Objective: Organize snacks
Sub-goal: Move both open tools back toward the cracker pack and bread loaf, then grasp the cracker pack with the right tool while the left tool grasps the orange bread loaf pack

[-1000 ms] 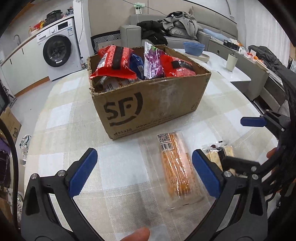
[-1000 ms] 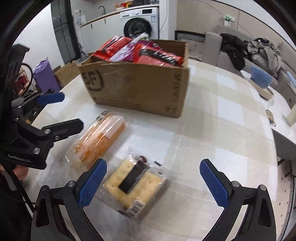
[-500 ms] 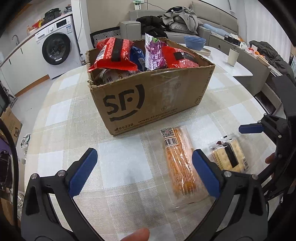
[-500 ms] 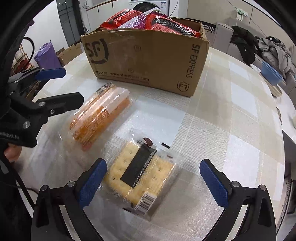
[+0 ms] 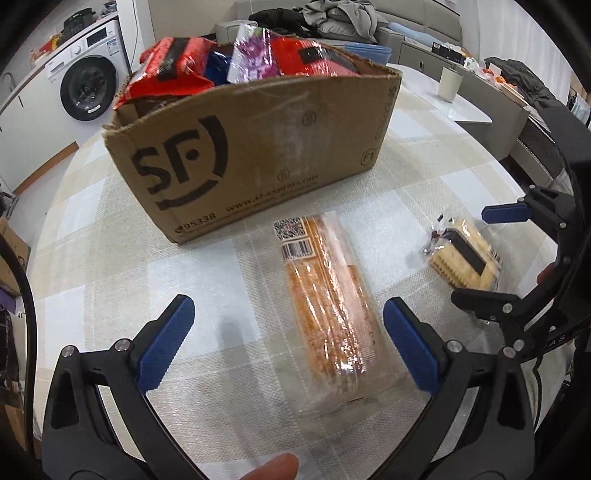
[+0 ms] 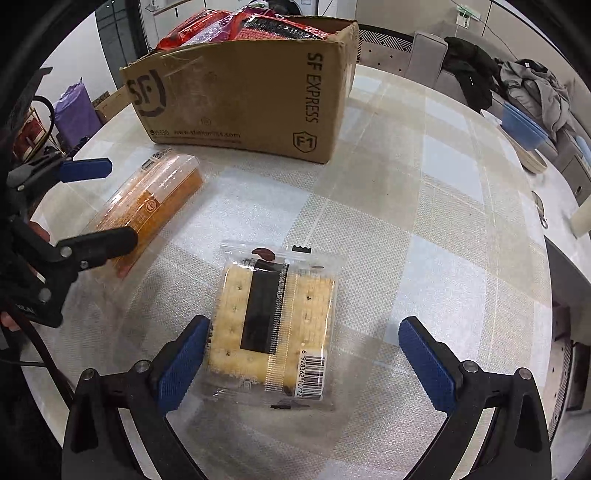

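We note a white washing machine (image 5: 88, 88) under a counter, a grey sofa (image 5: 369, 26) heaped with clothes (image 5: 332, 16), and pale walls.

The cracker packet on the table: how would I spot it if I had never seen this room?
Find the big cardboard box stuffed with snack bags. Two clear packets lie on the table in front of it. The cracker packet is the square, pale one with a black band, unlike the long orange packet beside it.
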Motion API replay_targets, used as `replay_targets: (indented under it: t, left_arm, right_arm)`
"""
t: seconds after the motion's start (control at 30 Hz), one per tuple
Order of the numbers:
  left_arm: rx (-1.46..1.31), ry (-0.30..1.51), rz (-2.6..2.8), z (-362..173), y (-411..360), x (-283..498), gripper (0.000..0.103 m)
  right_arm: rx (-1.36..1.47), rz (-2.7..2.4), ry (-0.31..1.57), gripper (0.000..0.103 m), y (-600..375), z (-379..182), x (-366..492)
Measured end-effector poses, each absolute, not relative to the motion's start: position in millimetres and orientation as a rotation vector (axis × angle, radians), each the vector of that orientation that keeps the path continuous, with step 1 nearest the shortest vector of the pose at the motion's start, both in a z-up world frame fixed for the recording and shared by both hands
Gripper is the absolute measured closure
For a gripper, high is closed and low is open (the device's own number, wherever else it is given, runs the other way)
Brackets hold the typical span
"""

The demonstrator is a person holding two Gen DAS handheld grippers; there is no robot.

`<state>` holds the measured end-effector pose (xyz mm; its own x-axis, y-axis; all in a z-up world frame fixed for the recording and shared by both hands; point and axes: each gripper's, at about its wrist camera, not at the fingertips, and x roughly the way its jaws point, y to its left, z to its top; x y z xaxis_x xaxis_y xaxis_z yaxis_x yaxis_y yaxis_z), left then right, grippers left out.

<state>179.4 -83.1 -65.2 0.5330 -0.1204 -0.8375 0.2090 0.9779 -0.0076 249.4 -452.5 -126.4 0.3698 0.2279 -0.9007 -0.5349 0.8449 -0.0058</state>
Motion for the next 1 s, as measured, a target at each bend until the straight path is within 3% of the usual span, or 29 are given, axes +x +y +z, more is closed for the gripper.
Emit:
replay_targets:
  t: [0.23, 0.33, 0.4, 0.43, 0.67, 0.77, 0.87, 0.9, 1.0]
  left_arm:
    - [0.128, 1.009, -0.176, -80.8, -93.8, 186.0, 0.001]
    - [0.146, 1.017, -0.162, -86.0, -97.8, 188.9, 0.001]
    - [0.150, 1.015, -0.159, -91.5, -101.5, 189.7, 0.001]
    - [0.148, 1.018, -0.161, -92.3, -101.9, 190.7, 0.001]
    - [0.104, 1.039, -0.179, -98.2, -98.4, 194.2, 0.001]
    - [0.094, 1.033, -0.218, -96.0, -100.9, 193.2, 0.014]
    - [0.108, 1.001, -0.262, -90.2, -106.2, 187.9, 0.051]
    - [0.110, 0.994, -0.286, -88.3, -109.3, 186.8, 0.069]
    - [0.109, 0.965, -0.305, -83.4, -112.7, 185.7, 0.070]
  right_arm:
    - [-0.316, 0.521, 1.077, 0.003, -453.1, -126.7, 250.1]
    - [-0.306, 0.550, 1.062, 0.017, -450.5, -124.8, 239.7]
    - [-0.307, 0.564, 1.044, 0.037, -448.4, -121.4, 236.8]
    - [-0.305, 0.569, 1.033, 0.042, -446.5, -119.5, 234.8]
    - [-0.288, 0.585, 0.981, 0.044, -444.6, -111.7, 233.9]
    - [-0.264, 0.591, 0.948, 0.044, -448.0, -102.7, 231.5]
    - [-0.242, 0.592, 0.923, 0.044, -449.0, -92.8, 230.2]
    - [-0.237, 0.592, 0.916, 0.044, -449.1, -90.4, 229.7]
    - [-0.223, 0.597, 0.890, 0.044, -448.3, -83.2, 229.4]
